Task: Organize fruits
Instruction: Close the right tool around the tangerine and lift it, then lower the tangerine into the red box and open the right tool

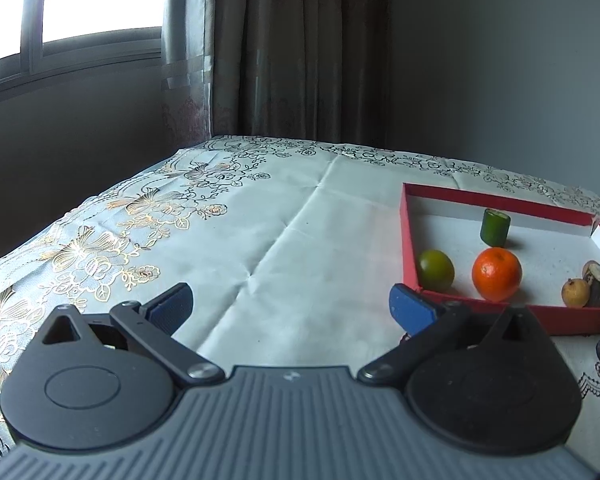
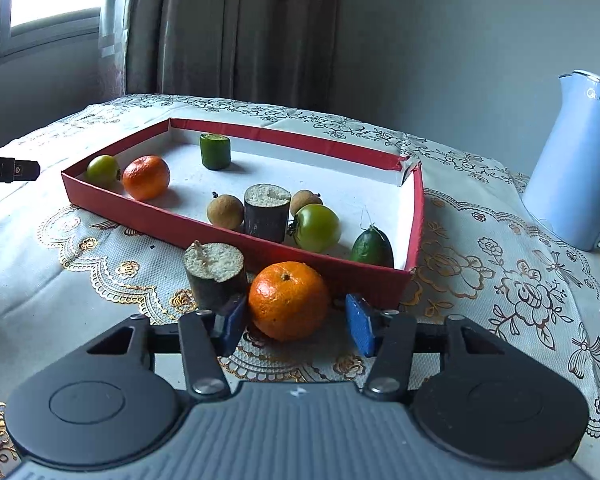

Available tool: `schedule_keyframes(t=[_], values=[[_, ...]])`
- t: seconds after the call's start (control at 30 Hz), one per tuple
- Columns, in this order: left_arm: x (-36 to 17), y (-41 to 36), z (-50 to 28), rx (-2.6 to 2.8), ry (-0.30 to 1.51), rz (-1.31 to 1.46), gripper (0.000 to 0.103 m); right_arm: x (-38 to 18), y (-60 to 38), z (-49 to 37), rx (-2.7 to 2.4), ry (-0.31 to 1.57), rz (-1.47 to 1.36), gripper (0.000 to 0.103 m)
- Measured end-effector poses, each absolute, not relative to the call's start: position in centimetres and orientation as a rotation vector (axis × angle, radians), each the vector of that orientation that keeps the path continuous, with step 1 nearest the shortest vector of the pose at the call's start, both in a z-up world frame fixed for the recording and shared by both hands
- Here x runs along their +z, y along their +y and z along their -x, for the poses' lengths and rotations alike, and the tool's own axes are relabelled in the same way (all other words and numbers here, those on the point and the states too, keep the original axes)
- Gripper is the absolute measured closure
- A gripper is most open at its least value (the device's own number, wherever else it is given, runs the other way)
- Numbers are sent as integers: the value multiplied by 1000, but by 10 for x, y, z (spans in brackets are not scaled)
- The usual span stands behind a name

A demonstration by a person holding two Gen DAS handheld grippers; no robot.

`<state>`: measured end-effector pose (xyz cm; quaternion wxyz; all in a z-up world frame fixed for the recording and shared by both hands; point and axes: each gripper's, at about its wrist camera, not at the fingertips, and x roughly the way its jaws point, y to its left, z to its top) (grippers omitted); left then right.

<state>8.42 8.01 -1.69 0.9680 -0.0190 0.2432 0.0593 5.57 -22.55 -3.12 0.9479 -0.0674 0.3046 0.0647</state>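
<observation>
- On the counter (image 2: 500,216), under a floral cloth (image 1: 260,240), sits a red tray (image 2: 148,216) with a white floor.
- Right gripper (image 2: 296,324): jaws open, blue pads either side of an orange (image 2: 288,306) that rests on the cloth just outside the tray's near wall. Left pad looks to touch or nearly touch the fruit; right pad stands clear of it. Not clamped.
- Cane stub (image 2: 215,276), dark rind with pale cut top, stands upright just left of that orange, also outside the tray, close against the left pad.
- Inside the tray, right wrist view: green fruit (image 2: 103,170) and second orange (image 2: 146,177) at the left end, side by side; green cylinder (image 2: 215,151) upright near the far wall; two longans (image 2: 225,211), (image 2: 305,201) flanking a second cane stub (image 2: 267,213); green tomato (image 2: 316,227) just right of that stub; small dark-green fruit (image 2: 372,247) near the right corner.
- Far right corner of the tray is torn open.
- Blue kettle (image 2: 572,160) stands on the counter well right of the tray.
- Left gripper (image 1: 290,308): jaws wide open, nothing between them, over bare cloth left of the tray; its right pad sits just beside the tray's near-left corner.
- Curtain (image 1: 292,48) and window (image 1: 80,4) behind the counter.
</observation>
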Motion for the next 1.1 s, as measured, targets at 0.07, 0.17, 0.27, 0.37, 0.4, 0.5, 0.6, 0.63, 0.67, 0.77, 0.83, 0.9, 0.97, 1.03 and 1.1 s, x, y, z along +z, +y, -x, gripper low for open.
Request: schedule_keyframes(t=[0.07,0.17,0.27,0.37,0.4,0.5,0.6,0.63,0.67,0.77,0.83,0.9,0.97,1.03,1.1], values=[[-17,81,-84,119,495,40,0,-31,-224,-57,126,622,135,60],[-17,81,-85,119,500,43,0,-30,-223,-53,123,606,133,61],[-17,82,-85,120,501,45,0,-25,-226,-45,120,573,104,61],[-18,82,-86,120,505,47,0,-22,-227,-35,116,547,97,61],[-18,82,-86,120,507,50,0,-22,-228,-32,112,539,92,61],[-19,84,-87,123,516,59,0,-20,-231,-26,102,523,65,61],[-19,84,-87,126,516,60,0,-20,-234,-21,93,513,46,61],[-19,84,-87,126,515,58,0,-20,-235,-20,90,512,43,61],[-19,84,-87,127,514,57,0,-20,-236,-19,87,510,39,61],[-19,84,-86,129,515,55,0,-20,-236,-17,83,505,31,61],[-19,83,-87,131,516,53,0,-20,-236,-16,83,502,29,61],[-19,83,-87,134,518,51,0,-20,-236,-15,84,499,28,61],[-19,83,-87,136,519,49,0,-20,-235,-16,83,499,25,61],[-19,83,-87,137,520,49,0,-20,-235,-16,82,497,23,61],[-20,83,-87,137,521,50,0,-18,-234,-16,82,491,24,61]])
